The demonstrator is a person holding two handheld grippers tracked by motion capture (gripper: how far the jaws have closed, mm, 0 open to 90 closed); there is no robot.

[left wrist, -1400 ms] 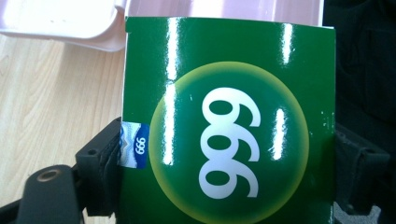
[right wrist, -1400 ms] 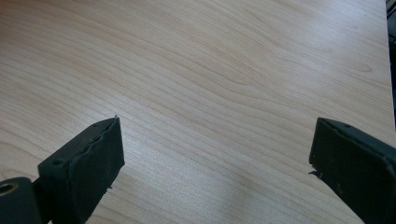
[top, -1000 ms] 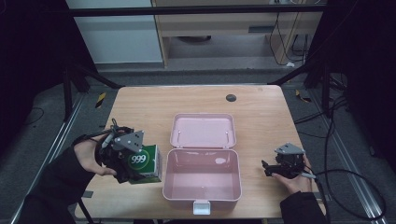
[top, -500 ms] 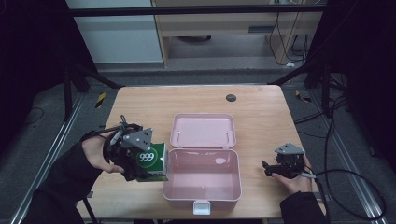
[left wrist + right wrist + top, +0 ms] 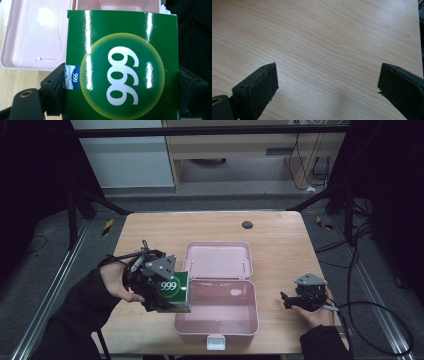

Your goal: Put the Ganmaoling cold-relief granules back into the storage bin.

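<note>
**One table, one pink case, one green box, two grippers**

One wooden table [image 5: 280,235] carries the scene. It has pale grain and a single small dark round spot [image 5: 247,224] near its far edge.

On it lies one pink plastic case [image 5: 220,312], wide open. Its lid [image 5: 218,261] lies flat toward the far side, and its tray sits toward the person. One white latch [image 5: 215,342] shows at the tray's near edge. In the left gripper view the inside of the lid [image 5: 35,37] appears beyond the box, with the table's wood below it.

There is one green box [image 5: 172,291], a glossy carton bearing a yellow-rimmed circle with white "999" digits. It sits at the left edge of the case tray, just beside or over its rim; whether it touches the case or the table I cannot tell. In the left gripper view the box [image 5: 122,67] stands between the two black jaws, its sides against both pads.

Two grippers are in play, each in one hand. The left gripper [image 5: 155,287] clamps the green box at a moderate width, set by the box's breadth. The right gripper [image 5: 287,300] rests at the right of the table, well apart from the case. In the right gripper view its jaws stand wide apart over bare wood [image 5: 332,45], holding nothing.
</note>
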